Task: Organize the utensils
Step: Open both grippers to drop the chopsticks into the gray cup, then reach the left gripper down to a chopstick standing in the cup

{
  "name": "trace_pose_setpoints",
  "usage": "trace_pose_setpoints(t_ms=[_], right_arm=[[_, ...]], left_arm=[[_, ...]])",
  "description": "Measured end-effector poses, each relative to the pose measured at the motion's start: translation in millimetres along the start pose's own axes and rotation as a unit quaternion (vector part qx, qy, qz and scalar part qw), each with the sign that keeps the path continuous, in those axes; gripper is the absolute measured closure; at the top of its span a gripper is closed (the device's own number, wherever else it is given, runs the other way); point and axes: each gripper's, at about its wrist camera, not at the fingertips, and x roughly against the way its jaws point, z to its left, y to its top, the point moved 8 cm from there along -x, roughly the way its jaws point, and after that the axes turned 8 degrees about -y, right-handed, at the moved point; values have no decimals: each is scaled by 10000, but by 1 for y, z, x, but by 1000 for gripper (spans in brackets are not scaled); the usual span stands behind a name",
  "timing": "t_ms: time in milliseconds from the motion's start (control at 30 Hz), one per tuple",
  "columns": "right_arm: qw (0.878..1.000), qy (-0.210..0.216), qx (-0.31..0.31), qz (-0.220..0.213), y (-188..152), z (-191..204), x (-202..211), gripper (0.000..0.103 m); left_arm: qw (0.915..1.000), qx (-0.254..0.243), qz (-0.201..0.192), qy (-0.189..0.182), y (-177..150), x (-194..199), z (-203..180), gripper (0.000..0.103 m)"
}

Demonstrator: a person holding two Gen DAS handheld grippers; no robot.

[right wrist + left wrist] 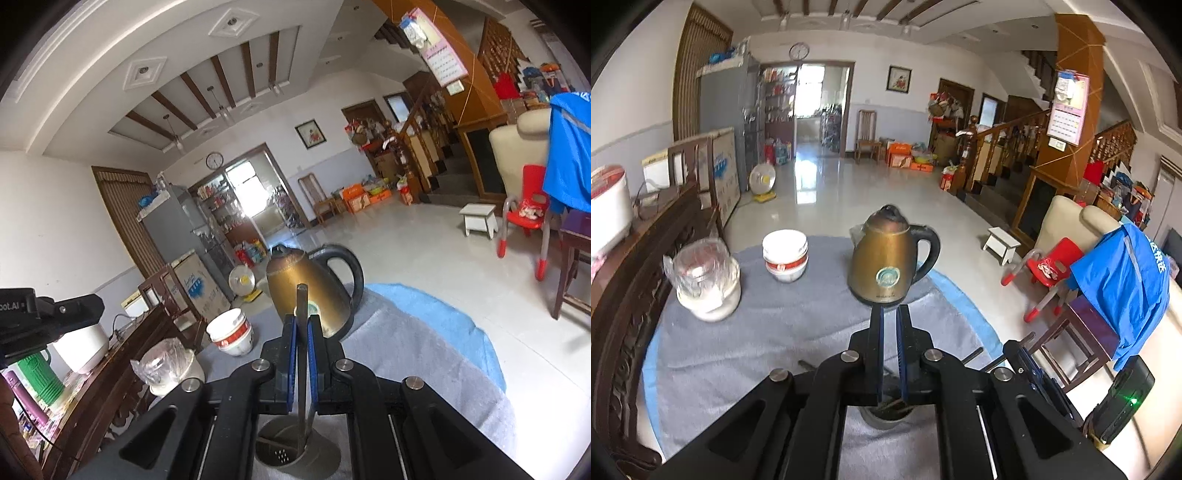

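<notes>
My right gripper [302,321] is shut on a grey metal utensil handle [301,301] that stands upright between the blue pads. Its lower end reaches down into a grey utensil holder [295,452] with a perforated wall, right under the gripper. My left gripper [889,314] is nearly shut with a narrow gap and nothing visible between the fingers. It hovers above the same grey holder [886,417], whose rim shows between the fingers. The utensil's working end is hidden inside the holder.
A bronze electric kettle [892,258] stands ahead on the grey cloth [768,332] over a blue table. Stacked white bowls [785,254] and a plastic-covered jar [707,284] sit to the left. A carved wooden bench back [624,295] borders the left; chairs stand to the right.
</notes>
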Motion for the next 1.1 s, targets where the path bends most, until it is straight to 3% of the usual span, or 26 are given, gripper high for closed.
trace_pose_setpoints(t_ms=[133, 367, 533, 600, 667, 700, 933, 1100], right_arm=[[9997, 103, -68, 220, -10, 0, -4, 97], [9955, 467, -213, 796, -32, 5, -6, 92], [9915, 708, -381, 1022, -41, 3, 2, 89], [9906, 803, -443, 1017, -43, 2, 9, 79], [9906, 856, -485, 954, -43, 0, 17, 49], [9910, 858, -494, 896, -43, -1, 19, 41], [9961, 712, -262, 442, -43, -19, 48, 40], [9958, 563, -370, 615, -64, -47, 44, 42]], left_arm=[[9994, 302, 163, 71, -9, 0, 24, 96], [9988, 387, 250, 169, -37, 13, 50, 96], [9971, 569, 504, 39, -64, 14, 63, 95], [9963, 636, 572, 8, -73, 14, 66, 94], [9952, 717, 662, -61, -83, 14, 68, 93], [9948, 742, 696, -87, -87, 14, 68, 92], [9936, 814, 778, -111, -113, 21, 82, 75], [9879, 1215, 954, -147, -139, 13, 112, 61]])
